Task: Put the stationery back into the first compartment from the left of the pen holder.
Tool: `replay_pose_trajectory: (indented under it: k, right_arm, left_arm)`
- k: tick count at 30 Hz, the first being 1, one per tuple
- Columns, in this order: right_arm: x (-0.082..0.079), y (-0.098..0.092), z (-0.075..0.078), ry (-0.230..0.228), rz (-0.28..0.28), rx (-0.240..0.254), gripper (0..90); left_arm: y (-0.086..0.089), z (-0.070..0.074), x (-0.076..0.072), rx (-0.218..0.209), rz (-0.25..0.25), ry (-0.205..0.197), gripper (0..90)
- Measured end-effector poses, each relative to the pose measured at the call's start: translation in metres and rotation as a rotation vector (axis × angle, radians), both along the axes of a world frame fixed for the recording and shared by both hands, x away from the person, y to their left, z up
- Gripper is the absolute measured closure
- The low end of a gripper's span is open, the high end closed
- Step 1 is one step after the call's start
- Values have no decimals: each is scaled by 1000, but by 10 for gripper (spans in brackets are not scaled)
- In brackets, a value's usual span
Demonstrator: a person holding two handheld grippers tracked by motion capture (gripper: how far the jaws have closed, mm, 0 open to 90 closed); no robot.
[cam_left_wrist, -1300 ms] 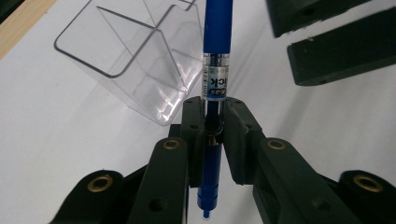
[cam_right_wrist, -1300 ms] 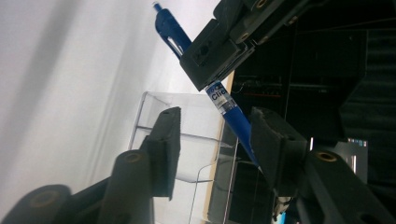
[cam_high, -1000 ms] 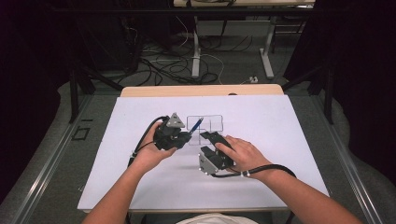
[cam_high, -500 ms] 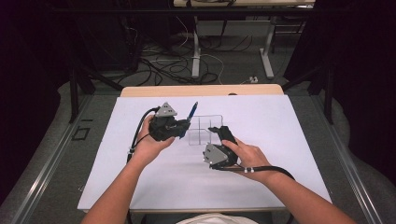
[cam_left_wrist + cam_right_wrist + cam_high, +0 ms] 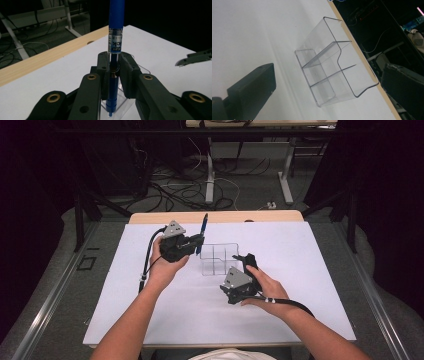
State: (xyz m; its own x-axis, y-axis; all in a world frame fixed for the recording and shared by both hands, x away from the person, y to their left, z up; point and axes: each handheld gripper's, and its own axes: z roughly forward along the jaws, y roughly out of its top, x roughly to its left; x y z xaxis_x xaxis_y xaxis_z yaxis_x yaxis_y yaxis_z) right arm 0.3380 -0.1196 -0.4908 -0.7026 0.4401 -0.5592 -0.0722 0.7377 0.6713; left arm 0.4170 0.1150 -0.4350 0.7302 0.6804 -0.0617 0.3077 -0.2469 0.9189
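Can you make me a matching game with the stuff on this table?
Things:
1. blue pen
2. clear organizer
3. left gripper
4. right gripper

States:
A. open, beside the box
B. standing upright between two jaws
C. shut on something
D. see-through, with compartments inside

Pairs: 1-B, 2-D, 3-C, 4-A

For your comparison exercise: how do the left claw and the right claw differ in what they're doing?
The left claw is shut on a blue plastic pen, held upright; the right claw is open and holds nothing. The left claw is raised beside the clear plastic divided organizer; the right sits low, near its front. Both are black and hand-held.
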Motion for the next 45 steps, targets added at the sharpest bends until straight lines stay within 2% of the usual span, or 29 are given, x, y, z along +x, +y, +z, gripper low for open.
replay_pose_trajectory:
  k: [4, 10, 11, 15, 16, 17, 22, 24, 26, 33, 37, 42, 45]
  right_arm:
    - [2, -3, 1, 11, -16, 44, 0]
    - [3, -6, 1, 17, -31, 74, 0]
    - [3, -7, 2, 21, -35, 78, 0]
    - [4, -9, 2, 21, -34, 94, 0]
    - [4, -9, 2, 19, -37, 99, 0]
    - [4, -10, 2, 19, -38, 102, 0]
    - [5, -13, 3, 26, -56, 124, 0]
    - [5, -14, 3, 26, -57, 123, 0]
    - [6, -15, 2, 29, -62, 123, 0]
    - [7, -18, 1, 30, -70, 125, 0]
    - [7, -18, 1, 36, -67, 127, 0]
    - [8, -19, 1, 35, -79, 134, 0]
    - [8, -19, 1, 37, -80, 135, 0]
  left_arm:
    - [-4, -2, 5, -12, 19, -12, 795]
    - [-14, -9, 13, -36, 39, -17, 795]
    - [-15, -10, 15, -27, 33, -20, 795]
    - [-22, -15, 17, -38, 44, -10, 795]
    - [-22, -16, 18, -15, 38, -15, 795]
    - [-23, -18, 19, -25, 39, -8, 795]
    - [-26, -26, 20, -5, 31, 18, 795]
    - [-27, -29, 20, 14, 28, 36, 795]
    - [-27, -31, 19, 9, 28, 39, 795]
    - [-23, -40, 19, 32, 44, 77, 794]
    - [-20, -42, 19, 60, 45, 106, 792]
    - [-19, -40, 17, 62, 44, 120, 789]
    - [-18, -39, 15, 47, 49, 120, 759]
